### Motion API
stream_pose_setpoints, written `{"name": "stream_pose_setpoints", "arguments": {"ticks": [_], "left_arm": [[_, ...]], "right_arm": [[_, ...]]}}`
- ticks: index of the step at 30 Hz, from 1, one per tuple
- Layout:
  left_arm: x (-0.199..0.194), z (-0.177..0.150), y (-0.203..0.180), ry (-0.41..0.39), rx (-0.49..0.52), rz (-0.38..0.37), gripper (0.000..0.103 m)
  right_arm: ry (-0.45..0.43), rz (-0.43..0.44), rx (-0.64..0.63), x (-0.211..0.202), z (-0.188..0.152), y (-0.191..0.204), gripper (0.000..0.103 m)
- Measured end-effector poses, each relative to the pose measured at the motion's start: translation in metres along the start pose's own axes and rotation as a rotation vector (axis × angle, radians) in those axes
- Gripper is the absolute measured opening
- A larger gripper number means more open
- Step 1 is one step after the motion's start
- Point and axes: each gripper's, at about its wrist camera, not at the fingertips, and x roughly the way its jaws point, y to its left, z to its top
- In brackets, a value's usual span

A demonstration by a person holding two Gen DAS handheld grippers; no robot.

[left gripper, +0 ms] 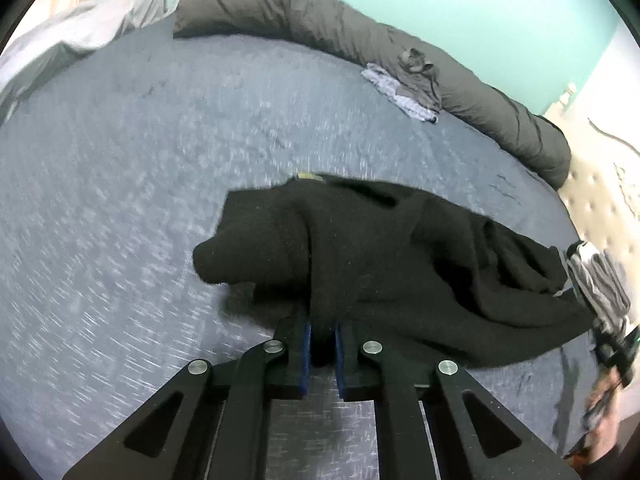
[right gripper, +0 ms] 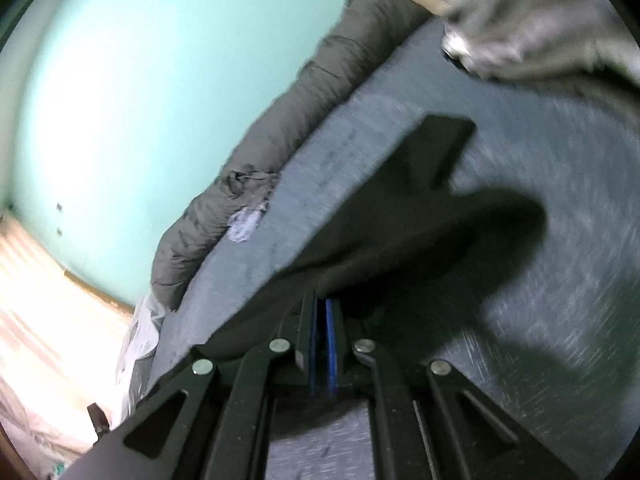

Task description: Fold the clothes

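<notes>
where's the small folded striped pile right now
In the left wrist view it lies upper right on the blue bed, against the long grey rolled duvet: the striped pile.

Counting: one black garment (left gripper: 380, 256) lying on one bed (left gripper: 120, 200); one grey duvet roll (left gripper: 320, 28); one small clothes pile (left gripper: 408, 84); two tongs (left gripper: 322, 344) (right gripper: 322, 332) showing.

Open blue bedsheet (left gripper: 120, 184) is left free at the near left; the far edge is blocked by a rolled grey duvet (left gripper: 320, 28).
</notes>
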Motion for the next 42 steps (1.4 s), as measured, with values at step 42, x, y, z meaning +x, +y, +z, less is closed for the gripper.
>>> {"name": "stream_pose_setpoints", "arguments": {"ticks": [42], "left_arm": [[0.0,-0.085,0.096,0.171,-0.224,-0.064,0.046]], "right_arm": [[0.274,-0.232,0.001,-0.045,-0.061,-0.038,0.042]]}}
